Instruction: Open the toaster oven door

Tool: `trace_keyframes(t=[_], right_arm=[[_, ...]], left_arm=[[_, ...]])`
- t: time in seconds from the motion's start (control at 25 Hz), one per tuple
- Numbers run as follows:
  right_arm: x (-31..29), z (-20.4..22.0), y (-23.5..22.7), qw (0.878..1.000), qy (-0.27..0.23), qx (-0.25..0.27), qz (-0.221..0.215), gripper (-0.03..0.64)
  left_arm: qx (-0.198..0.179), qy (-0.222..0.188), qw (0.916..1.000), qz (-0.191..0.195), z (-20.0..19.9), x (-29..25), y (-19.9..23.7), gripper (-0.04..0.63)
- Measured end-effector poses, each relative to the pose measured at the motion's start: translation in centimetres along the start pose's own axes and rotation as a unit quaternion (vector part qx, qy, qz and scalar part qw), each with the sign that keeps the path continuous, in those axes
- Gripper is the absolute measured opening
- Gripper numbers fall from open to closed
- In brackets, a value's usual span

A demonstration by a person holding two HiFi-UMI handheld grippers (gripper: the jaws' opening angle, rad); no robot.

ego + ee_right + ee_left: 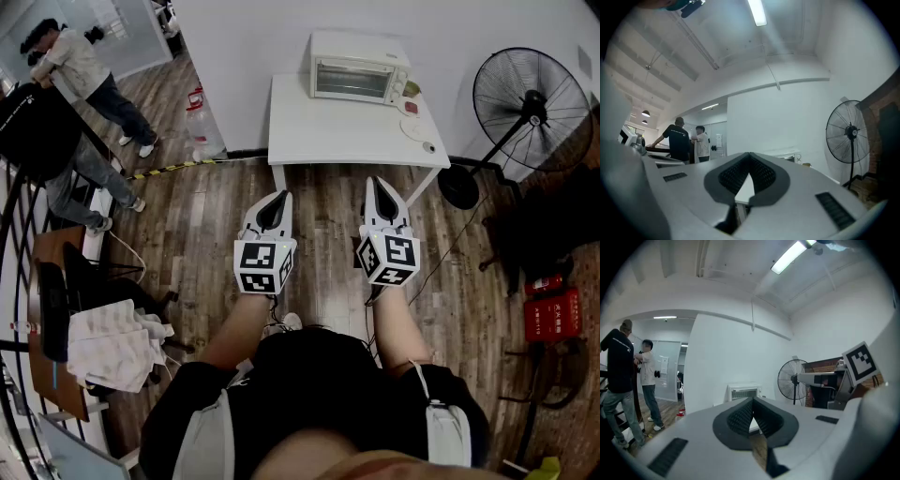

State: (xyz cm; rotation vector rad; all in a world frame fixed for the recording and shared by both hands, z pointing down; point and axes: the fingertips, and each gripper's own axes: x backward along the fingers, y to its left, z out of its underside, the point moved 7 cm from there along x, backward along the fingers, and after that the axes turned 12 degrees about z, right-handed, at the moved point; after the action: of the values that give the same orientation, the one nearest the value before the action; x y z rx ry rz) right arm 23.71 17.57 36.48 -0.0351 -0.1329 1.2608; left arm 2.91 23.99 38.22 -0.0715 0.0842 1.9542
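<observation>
A white toaster oven [358,67] stands at the back of a white table [347,131], against the wall, with its glass door closed. Both grippers hover over the wooden floor, well short of the table's front edge. My left gripper [280,197] is shut with nothing in it, and my right gripper [376,182] is shut and empty too. In the left gripper view the toaster oven [744,392] shows far off, just above the closed tips of the left gripper [753,400]. The right gripper view has the toaster oven [786,156] small beyond the closed right gripper [750,154].
A standing fan [534,103] is right of the table. Small plates [412,127] lie on the table's right side. Two people [66,94] stand at the far left. A chair with cloth [112,342] is near left, and red boxes [548,309] sit on the floor at the right.
</observation>
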Motion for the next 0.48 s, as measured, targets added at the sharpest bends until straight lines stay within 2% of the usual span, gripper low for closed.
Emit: trace_keyframes(t=[0.32,0.48], right_arm=[[0.4,-0.5,1.4,0.999,-0.034,-0.007,-0.020,0.004],[-0.4,-0.5,2.4,0.999,-0.034,0.001,-0.018,0.005]], left_arm=[[-0.006,-0.026,0.9996,-0.010,-0.9,1.0,1.1,0.011],[-0.009,-0.038,0.9992,-0.014,-1.3,1.2,2.3,0.011]])
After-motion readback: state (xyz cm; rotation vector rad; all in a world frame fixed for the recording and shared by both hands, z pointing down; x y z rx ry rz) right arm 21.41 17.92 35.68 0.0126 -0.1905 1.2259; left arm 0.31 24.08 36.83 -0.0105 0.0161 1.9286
